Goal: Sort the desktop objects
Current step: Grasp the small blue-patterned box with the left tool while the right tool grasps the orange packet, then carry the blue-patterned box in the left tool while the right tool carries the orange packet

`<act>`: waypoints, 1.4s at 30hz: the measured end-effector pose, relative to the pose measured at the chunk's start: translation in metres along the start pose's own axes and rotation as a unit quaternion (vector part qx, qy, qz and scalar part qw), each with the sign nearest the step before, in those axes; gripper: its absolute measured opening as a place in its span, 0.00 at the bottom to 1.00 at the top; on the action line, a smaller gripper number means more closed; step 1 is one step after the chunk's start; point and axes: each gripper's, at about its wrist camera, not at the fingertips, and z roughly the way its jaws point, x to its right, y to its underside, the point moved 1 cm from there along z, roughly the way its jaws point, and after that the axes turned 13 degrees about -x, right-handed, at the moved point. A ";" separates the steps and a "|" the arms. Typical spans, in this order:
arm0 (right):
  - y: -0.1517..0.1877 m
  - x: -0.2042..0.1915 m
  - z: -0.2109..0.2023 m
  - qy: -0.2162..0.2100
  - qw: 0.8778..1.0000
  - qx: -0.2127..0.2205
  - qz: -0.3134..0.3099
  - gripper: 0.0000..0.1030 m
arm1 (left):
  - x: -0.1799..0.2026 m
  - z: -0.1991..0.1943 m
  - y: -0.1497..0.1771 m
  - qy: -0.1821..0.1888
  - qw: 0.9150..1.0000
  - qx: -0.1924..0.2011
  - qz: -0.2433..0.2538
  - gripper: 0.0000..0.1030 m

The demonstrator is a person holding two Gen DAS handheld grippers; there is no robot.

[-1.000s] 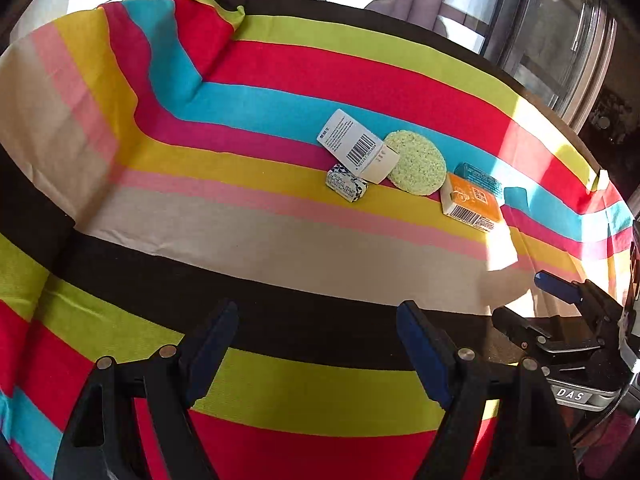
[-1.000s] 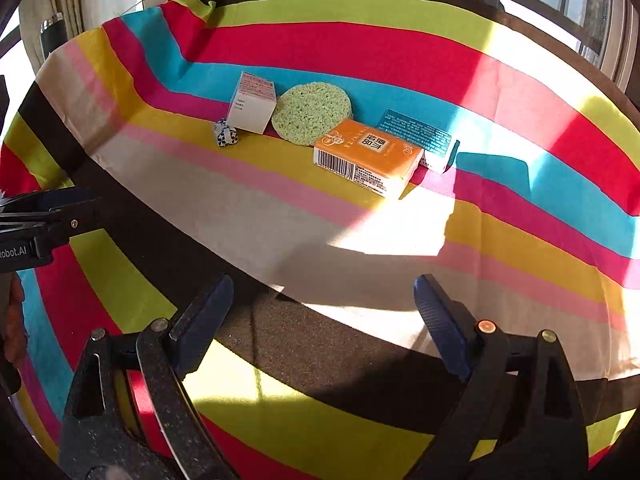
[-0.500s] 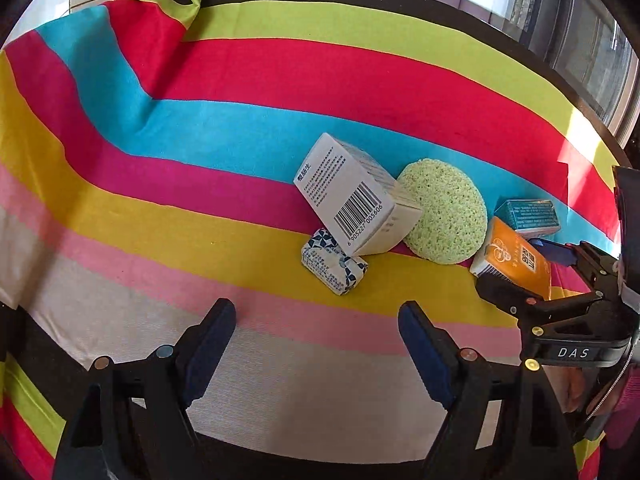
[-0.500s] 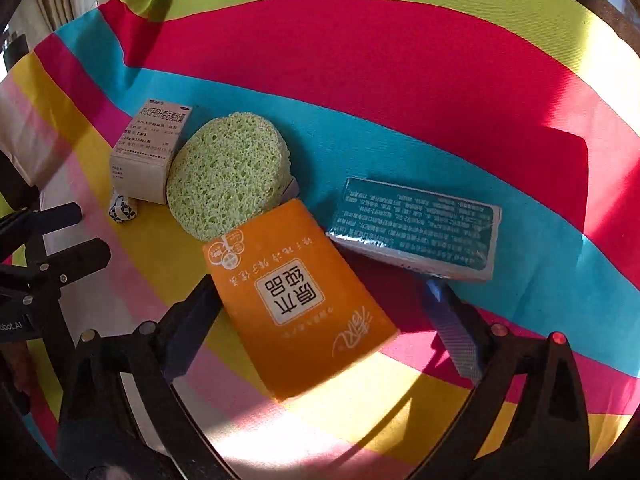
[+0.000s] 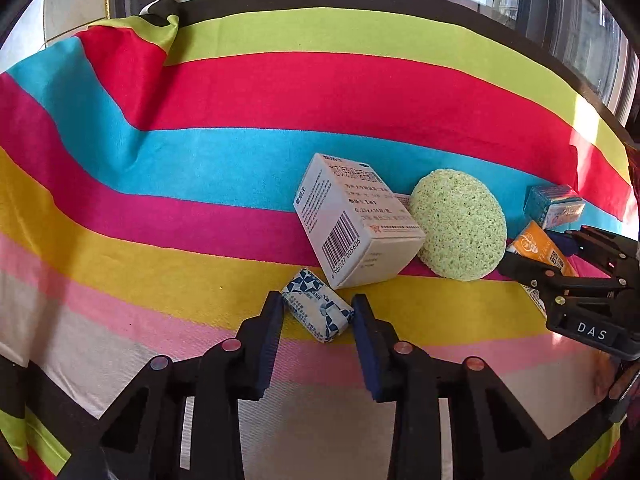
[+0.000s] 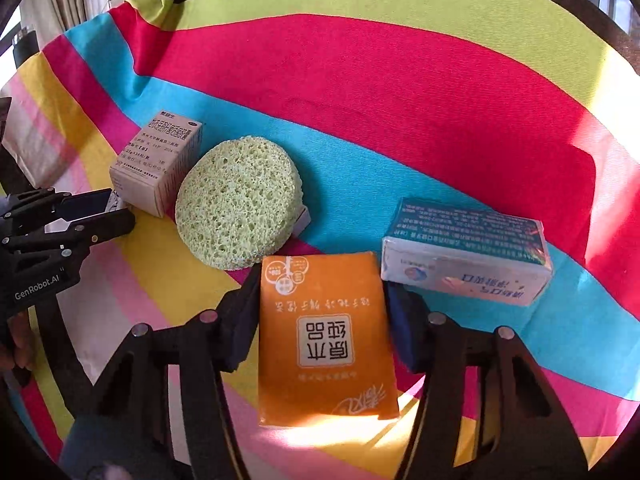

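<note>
**Both grippers have come forward and closed on small packs**

Both grippers have slid forward over the striped cloth (image 5: 200, 92) since a second ago, and the little pile of things now looks big and near. Their jaws have just been closing.

In the left wrist view, the left gripper (image 5: 318, 312) has the small blue and white packet (image 5: 317, 311) between its blue pads. One pad touches each end of the packet, so it is gripped. The packet lies on the yellow stripe, just in front of the white box with the barcode (image 5: 352, 220). The gripper points down at a slant, with its black arms spread wide at the bottom of the view.

In the right wrist view, the right gripper (image 6: 322, 292) is clamped on the orange pack (image 6: 326, 336). A pad presses on each long side of the pack. The pack lies flat, with its print upside down to the camera. This gripper also slants down toward the cloth.

The round green sponge (image 6: 238, 208) leans on the white box, between the box and the orange pack. The teal box (image 6: 466, 252) sits just to the right of the orange pack, on the blue stripe. It is very close to the right pad.

Each gripper shows up at the edge of the other one's view, side by side. A bit of a hand (image 6: 12, 344) shows behind the left one.
</note>
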 end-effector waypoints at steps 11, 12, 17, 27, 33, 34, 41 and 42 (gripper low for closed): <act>0.003 0.017 -0.002 0.018 1.000 -0.002 0.013 0.53 | -0.014 -0.007 0.002 0.027 1.000 0.002 0.012 0.34; 0.007 0.018 -0.005 0.015 1.000 -0.002 0.025 0.53 | -0.015 -0.009 0.003 0.030 0.999 0.002 0.011 0.34; 0.055 -0.003 -0.035 0.022 0.998 -0.018 0.061 0.53 | -0.012 -0.010 0.009 0.024 1.000 0.003 0.013 0.34; 0.161 -0.061 -0.104 0.010 0.996 0.013 0.090 0.53 | -0.009 -0.014 0.021 0.025 1.000 0.005 0.010 0.35; 0.165 -0.102 -0.096 -0.012 0.993 0.035 0.114 0.53 | -0.008 -0.040 0.053 0.003 0.999 0.030 0.011 0.35; 0.169 -0.102 -0.098 -0.016 0.992 0.037 0.117 0.54 | -0.005 -0.044 0.059 -0.003 0.999 0.035 0.015 0.35; 0.196 -0.100 -0.123 -0.015 0.993 0.048 0.107 0.53 | 0.019 -0.072 0.104 -0.026 0.998 0.048 0.040 0.35; 0.196 -0.104 -0.124 -0.017 0.993 0.050 0.102 0.54 | 0.016 -0.078 0.116 -0.022 0.998 0.049 0.038 0.35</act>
